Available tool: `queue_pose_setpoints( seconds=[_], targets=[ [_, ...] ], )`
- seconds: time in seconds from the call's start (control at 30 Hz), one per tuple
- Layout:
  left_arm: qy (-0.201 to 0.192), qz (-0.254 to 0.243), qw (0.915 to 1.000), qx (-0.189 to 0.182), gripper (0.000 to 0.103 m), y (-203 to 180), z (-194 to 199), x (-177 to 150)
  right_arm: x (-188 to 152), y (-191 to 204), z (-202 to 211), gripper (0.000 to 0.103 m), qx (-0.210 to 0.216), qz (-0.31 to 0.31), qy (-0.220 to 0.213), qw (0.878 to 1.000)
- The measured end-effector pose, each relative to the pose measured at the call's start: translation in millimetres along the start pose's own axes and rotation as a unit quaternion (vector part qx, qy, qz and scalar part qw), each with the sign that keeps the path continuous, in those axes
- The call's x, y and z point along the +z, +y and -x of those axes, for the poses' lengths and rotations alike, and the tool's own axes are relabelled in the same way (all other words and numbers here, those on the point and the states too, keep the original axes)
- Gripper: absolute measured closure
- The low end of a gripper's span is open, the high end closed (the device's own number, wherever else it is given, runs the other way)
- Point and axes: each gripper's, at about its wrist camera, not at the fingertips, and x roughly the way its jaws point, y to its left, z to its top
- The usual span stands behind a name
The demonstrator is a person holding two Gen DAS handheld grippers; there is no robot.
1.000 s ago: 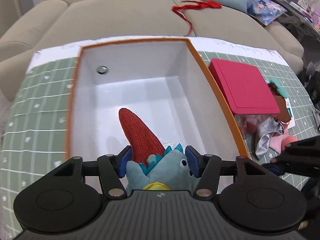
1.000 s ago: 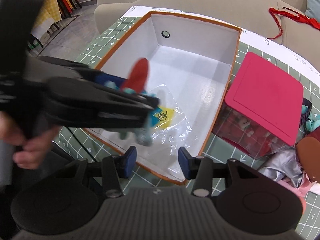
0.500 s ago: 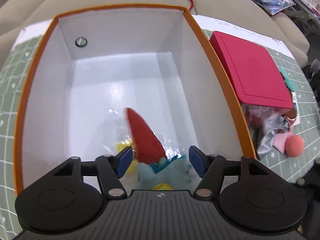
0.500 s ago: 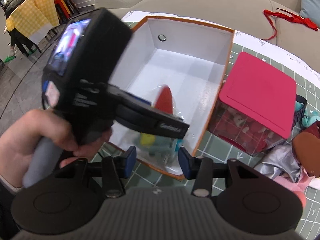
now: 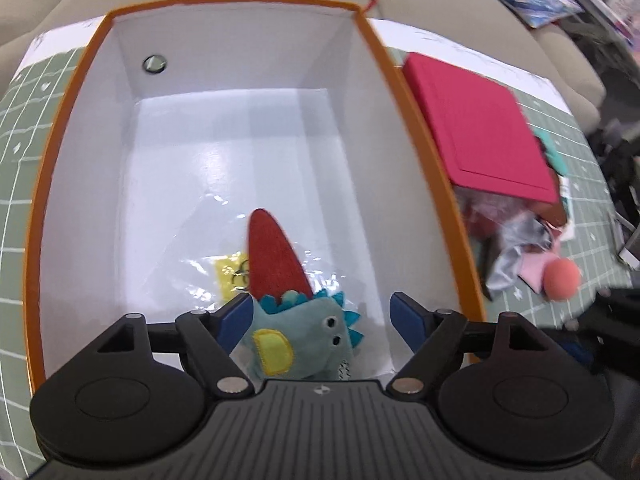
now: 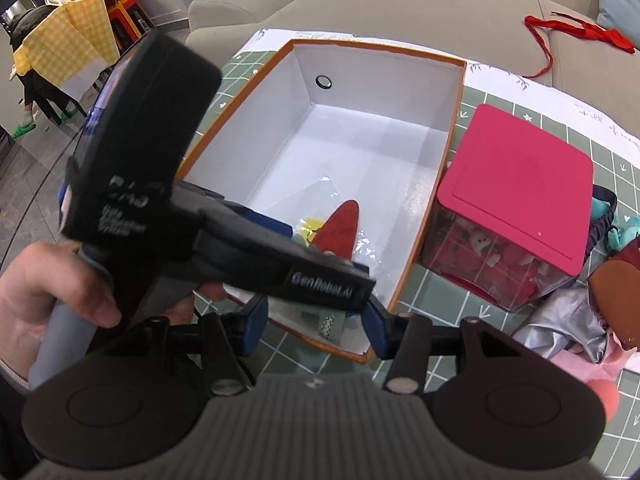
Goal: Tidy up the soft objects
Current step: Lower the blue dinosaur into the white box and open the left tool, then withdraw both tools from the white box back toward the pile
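Observation:
A teal plush dinosaur with a long red tail lies in the near corner of the white, orange-rimmed box, on a clear plastic bag with a yellow label. My left gripper reaches down into the box with its jaws opening. The toy sits loose between them, with a wide gap on its right side. From the right wrist view the left gripper's black body hides most of the toy. My right gripper hovers over the box's near corner, its jaws opening with nothing between them.
A clear box with a pink lid stands right of the orange box. Beyond it lie a silver cloth, a pink ball and other soft items. A red ribbon lies on the beige sofa behind the green grid mat.
My left gripper sank into the box and its jaws spread apart, letting go of the plush dinosaur, which now rests on the box floor. The right gripper's jaws widened slightly.

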Motion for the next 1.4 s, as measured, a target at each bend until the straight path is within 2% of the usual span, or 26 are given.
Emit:
queue_pose_setpoints(
  seconds=[0.1,0.17,0.2,0.3,0.37,0.53,0.87,1.07,1.2,1.3,1.4],
  targets=[
    [-0.027,-0.014,0.9994,0.015,0.009,-6.0,7.9,-3.2,1.1,-2.9,2.1,0.046,0.002,-0.012,-0.004,1.000],
    [-0.045,-0.013,0.9987,0.018,0.007,-7.2,12.6,-3.9,1.2,-4.7,3.5,0.033,-0.001,-0.017,-0.009,1.000],
    [-0.054,-0.011,0.9983,0.018,0.007,-7.4,14.9,-4.4,1.2,-5.4,4.1,0.030,-0.003,-0.018,-0.012,1.000],
    [-0.066,0.002,0.9974,0.028,0.006,-6.4,20.1,-1.6,-0.1,-8.7,7.9,0.028,-0.003,-0.024,-0.019,1.000],
    [-0.074,0.009,0.9967,0.034,0.006,-5.8,25.0,-1.6,-0.5,-10.6,12.9,0.017,0.000,-0.027,-0.034,0.999],
    [-0.098,0.022,0.9945,0.032,0.006,-8.1,44.6,-1.6,0.4,-12.9,21.1,0.010,0.002,-0.031,-0.051,0.998],
    [-0.150,-0.023,0.9861,0.068,0.006,-47.8,85.9,-1.6,6.6,-19.7,48.2,0.010,-0.018,-0.017,-0.072,0.997],
    [-0.174,-0.030,0.9835,0.038,0.006,-72.9,109.0,4.0,1.4,-38.6,81.5,0.010,-0.043,-0.019,-0.091,0.995],
    [-0.191,-0.030,0.9809,0.024,0.006,-93.4,119.4,6.3,-12.4,-63.4,103.2,0.010,-0.059,-0.043,-0.107,0.992],
    [-0.196,-0.035,0.9800,-0.013,0.006,-108.7,120.0,5.7,-27.0,-85.2,112.1,0.010,-0.072,-0.067,-0.115,0.989],
    [-0.194,-0.043,0.9800,-0.014,0.006,-126.5,112.7,3.1,-42.5,-108.1,112.7,0.010,-0.086,-0.088,-0.112,0.986]
  ],
)
